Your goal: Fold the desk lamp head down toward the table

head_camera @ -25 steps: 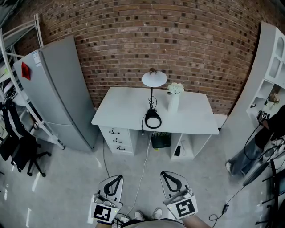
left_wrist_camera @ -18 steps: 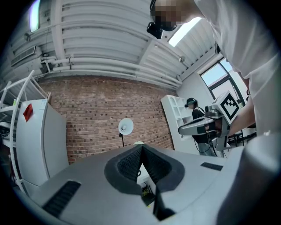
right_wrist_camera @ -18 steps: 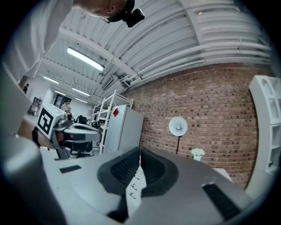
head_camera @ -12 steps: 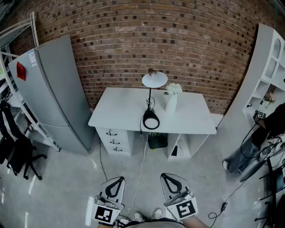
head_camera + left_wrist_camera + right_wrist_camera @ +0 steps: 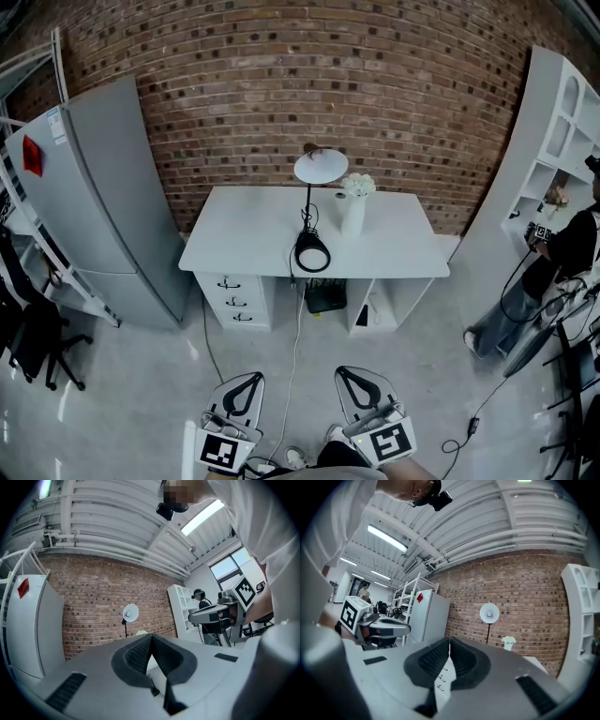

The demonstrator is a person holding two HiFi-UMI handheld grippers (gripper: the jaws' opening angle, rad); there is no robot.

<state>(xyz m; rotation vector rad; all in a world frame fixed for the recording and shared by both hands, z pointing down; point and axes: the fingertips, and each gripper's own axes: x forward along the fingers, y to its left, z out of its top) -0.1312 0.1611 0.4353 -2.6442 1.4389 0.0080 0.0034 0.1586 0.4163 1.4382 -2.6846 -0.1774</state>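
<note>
The desk lamp stands upright on the white desk, far ahead of me. Its round white head is raised on a thin black stem above a black ring base. The lamp head also shows small and distant in the left gripper view and the right gripper view. My left gripper and right gripper hang side by side over the floor, well short of the desk. Both are shut with nothing between the jaws.
A white vase of flowers stands just right of the lamp. A grey fridge stands left of the desk and a white shelf unit to its right. A person sits far right. A cable trails across the floor from the desk.
The desk, lamp and fridge have slid slightly left in the head view. Both grippers stay shut and empty at the bottom of the frame.
</note>
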